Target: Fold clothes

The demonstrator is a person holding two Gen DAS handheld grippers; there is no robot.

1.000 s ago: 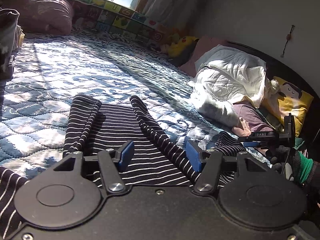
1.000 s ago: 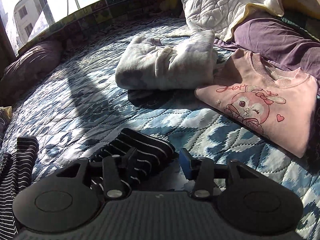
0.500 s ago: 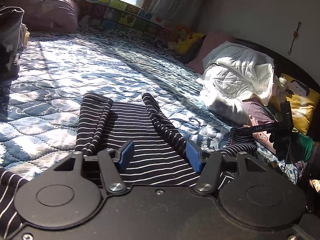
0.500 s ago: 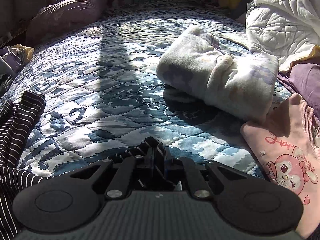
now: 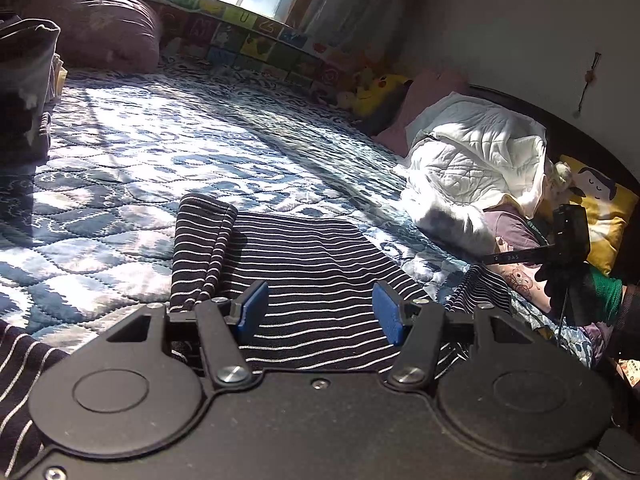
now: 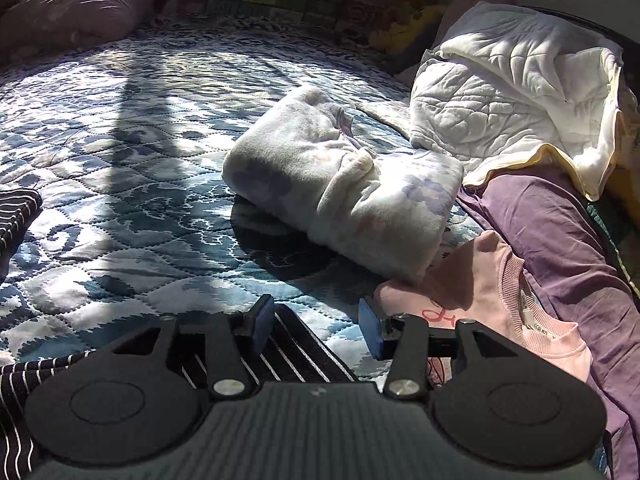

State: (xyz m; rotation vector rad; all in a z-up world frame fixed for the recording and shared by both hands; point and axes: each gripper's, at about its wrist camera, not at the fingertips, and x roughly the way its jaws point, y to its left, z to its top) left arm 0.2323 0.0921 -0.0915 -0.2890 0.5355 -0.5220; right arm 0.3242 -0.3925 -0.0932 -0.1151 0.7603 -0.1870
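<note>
My left gripper (image 5: 320, 312) hangs low over the striped garment (image 5: 308, 264), blue pads (image 5: 253, 309) spread wide apart with nothing between them. The garment is dark with thin white stripes and lies flat on the blue patterned quilt (image 5: 160, 152). One sleeve (image 5: 202, 248) is folded in along its left side, the cuff pointing away from me. At right, my other gripper (image 5: 568, 240) is in view, gripped by a gloved hand (image 5: 580, 292) with a green cuff; whether its fingers are apart or together cannot be told here. Beyond it lie a white quilted blanket (image 5: 476, 160) and a yellow pillow (image 5: 600, 208).
</note>
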